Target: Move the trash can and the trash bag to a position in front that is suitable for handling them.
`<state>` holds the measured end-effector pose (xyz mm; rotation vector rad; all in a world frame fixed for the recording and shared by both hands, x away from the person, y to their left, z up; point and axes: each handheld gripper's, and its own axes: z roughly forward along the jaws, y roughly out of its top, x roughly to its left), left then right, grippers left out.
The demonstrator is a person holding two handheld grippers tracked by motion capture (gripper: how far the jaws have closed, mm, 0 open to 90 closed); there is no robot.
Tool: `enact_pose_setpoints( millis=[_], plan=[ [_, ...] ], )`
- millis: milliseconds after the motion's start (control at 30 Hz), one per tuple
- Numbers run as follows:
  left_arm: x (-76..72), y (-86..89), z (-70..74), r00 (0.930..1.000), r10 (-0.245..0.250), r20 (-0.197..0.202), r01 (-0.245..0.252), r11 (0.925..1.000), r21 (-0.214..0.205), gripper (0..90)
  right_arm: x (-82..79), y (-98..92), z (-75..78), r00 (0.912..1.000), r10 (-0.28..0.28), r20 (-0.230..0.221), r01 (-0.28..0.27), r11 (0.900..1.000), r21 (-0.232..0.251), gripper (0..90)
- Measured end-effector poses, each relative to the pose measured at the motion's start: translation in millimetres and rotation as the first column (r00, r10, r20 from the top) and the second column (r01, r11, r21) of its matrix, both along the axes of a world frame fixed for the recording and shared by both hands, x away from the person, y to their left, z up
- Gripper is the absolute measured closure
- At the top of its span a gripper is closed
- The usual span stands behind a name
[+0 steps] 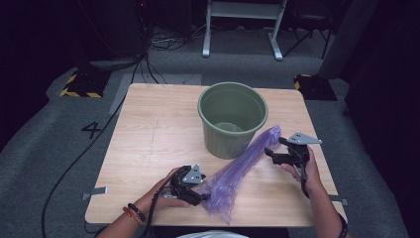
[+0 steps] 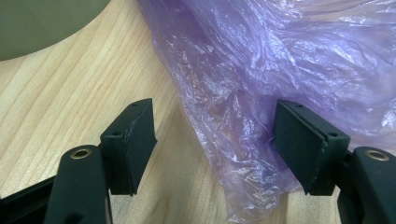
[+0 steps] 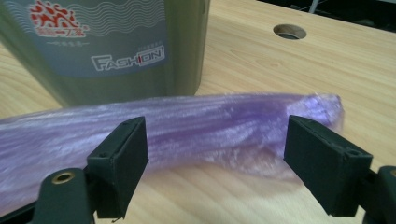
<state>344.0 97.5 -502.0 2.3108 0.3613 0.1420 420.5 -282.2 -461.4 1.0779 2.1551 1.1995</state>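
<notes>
Between the two grippers a purple plastic bag (image 1: pixel 237 171) is laid out on the wooden table (image 1: pixel 148 148) as a long, crumpled strip. Its long axis is seen to run from the left gripper (image 1: pixel 203 197) at the near edge, obliquely away, to the right gripper (image 1: pixel 270 151) farther off; the narrow gathered end lies at the right gripper and the wide, loose end at the left one.

Ahead of the right gripper (image 3: pixel 215 154), the bag (image 3: pixel 187 126) is found to lie crosswise to the jaws, just beyond their tips, with the gathered end toward the right-hand jaw. The jaws are held wide apart and no film is pressed between them. Immediately behind the bag, a green bucket (image 3: pixel 116 46) is observed upright, with its wall close to or touching the film; which of the two cannot be told.

At the left gripper (image 2: pixel 215 140), the jaws are likewise parted. The bag (image 2: pixel 261 93) is spread ahead and toward the right-hand jaw, whose pad (image 2: pixel 299 140) appears to rest against the film; the opposite pad (image 2: pixel 133 140) stands clear over bare wood. No grip is judged to be made.

Both ends are judged equally within reach, each from its own gripper. For the bag to be lifted toward the bucket (image 1: pixel 233 119), the mouth would first have to be found; the loose end at the left gripper is judged the likelier place. A short advance along each gripper's own line is all that a pinch is considered to require.
</notes>
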Motion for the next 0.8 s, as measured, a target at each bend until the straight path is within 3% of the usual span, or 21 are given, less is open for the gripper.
enact_pose_setpoints(
  millis=[267, 500, 800],
  plan=[
    [0.2, 0.0, -0.5, 1.0000, -0.002, -0.002, 0.002, 1.0000, -0.004, 29.5, 18.4, 21.7, -9.2, 0.9999, -0.013, -0.005, 0.013, 0.9998, -0.016, 22.4],
    [-0.7, -0.1, -0.5, 1.0000, 0.005, -0.001, -0.005, 1.0000, -0.001, 29.0, 32.7, 21.5, -17.6, 0.9981, -0.062, -0.001, 0.062, 0.9971, -0.043, 22.4],
    [-0.7, -0.7, -0.6, 1.0000, 0.002, -0.002, -0.002, 1.0000, 0.000, 28.2, 41.7, 18.7, -31.9, 0.9960, -0.072, -0.054, 0.068, 0.9959, -0.059, 25.7]
  ],
)
